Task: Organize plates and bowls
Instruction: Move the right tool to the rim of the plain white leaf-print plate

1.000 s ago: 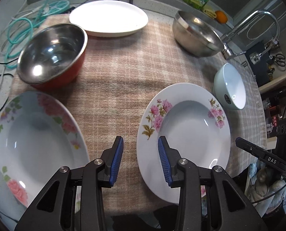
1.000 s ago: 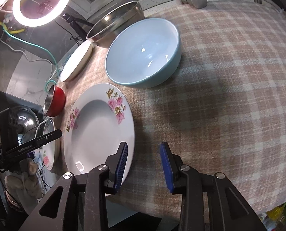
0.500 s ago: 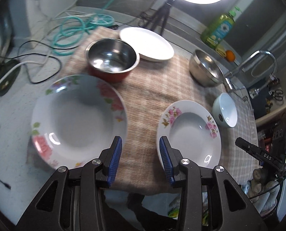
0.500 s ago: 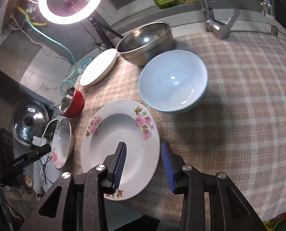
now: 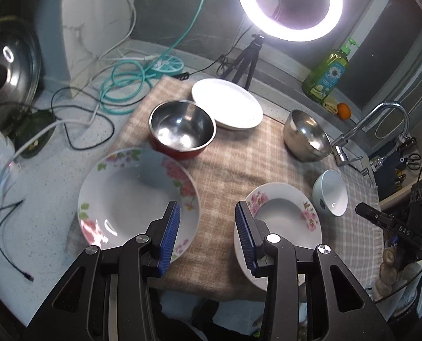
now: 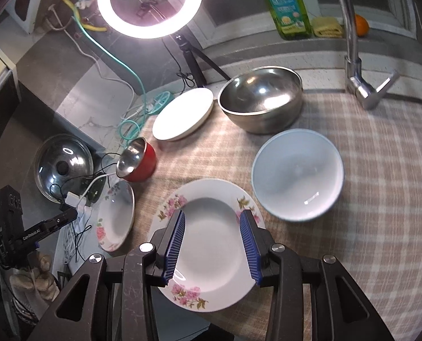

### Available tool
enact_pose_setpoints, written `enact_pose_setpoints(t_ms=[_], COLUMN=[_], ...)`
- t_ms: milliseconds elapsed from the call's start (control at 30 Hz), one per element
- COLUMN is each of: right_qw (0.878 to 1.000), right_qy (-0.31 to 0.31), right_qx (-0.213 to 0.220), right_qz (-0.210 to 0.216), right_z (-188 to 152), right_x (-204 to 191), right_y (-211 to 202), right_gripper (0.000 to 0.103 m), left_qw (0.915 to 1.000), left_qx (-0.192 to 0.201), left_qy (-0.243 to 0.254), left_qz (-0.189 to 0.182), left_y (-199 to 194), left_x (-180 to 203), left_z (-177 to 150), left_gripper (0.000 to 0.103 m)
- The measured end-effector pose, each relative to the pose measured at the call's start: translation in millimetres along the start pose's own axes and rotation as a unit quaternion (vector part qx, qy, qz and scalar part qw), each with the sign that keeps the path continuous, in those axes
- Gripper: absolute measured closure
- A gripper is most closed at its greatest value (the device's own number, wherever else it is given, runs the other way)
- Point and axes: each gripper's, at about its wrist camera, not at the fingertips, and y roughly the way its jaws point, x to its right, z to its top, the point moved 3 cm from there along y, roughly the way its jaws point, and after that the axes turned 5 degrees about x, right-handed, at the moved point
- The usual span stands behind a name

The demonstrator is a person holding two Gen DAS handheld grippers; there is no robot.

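On the checked cloth (image 5: 233, 164) lie a large floral plate (image 5: 131, 199), a smaller floral plate (image 5: 282, 218), a red bowl with steel lining (image 5: 182, 128), a plain white plate (image 5: 228, 105), a steel bowl (image 5: 304, 136) and a pale blue bowl (image 5: 331, 196). My left gripper (image 5: 206, 236) hangs open and empty above the gap between the two floral plates. My right gripper (image 6: 212, 244) is open and empty high over the smaller floral plate (image 6: 211, 289). The pale blue bowl (image 6: 296, 182) is to its right. The steel bowl (image 6: 262, 99) and the white plate (image 6: 182, 113) stand behind.
A lit ring light (image 5: 290, 2) on a tripod stands at the back. A faucet (image 6: 353, 56) and a green soap bottle (image 5: 327, 76) are at the back right. Cables (image 5: 120, 85) and a pot lid (image 5: 6, 65) lie left of the cloth. The cloth's front edge (image 5: 199, 289) is close below.
Both grippers have risen and drawn back, so more of the counter shows. The right gripper has shifted from beside the small floral plate's rim to over its middle.
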Motion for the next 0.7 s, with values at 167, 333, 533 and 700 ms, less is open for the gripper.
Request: enact_pose_setpoints(t_ms=[167,333,533,700], right_qw=[1.0,1.0,0.999,0.998], right_qy=[-0.006,0.004,0.027,0.057], right_qx=[-0.003,0.005,0.018,-0.002], right_qz=[0.012,0.014,-0.012,-0.029], right_z=[20,47,85,107], right_x=[-15,-31,-46,-47], right_y=[4,13,44,93], right_gripper=[0.066,0.066,0.066,0.066], left_qw=[0.9998,0.9984,0.9951,0.9916], left_qx=[-0.01,-0.024,-0.049,-0.08], left_qy=[0.012,0.033,0.067,0.087], left_qz=[-0.01,-0.04,-0.054,-0.052], left_y=[15,35,74,120], left_x=[9,7,3,0], left_z=[24,67,127,161], left_gripper=[0.064,0.064,0.064,0.064])
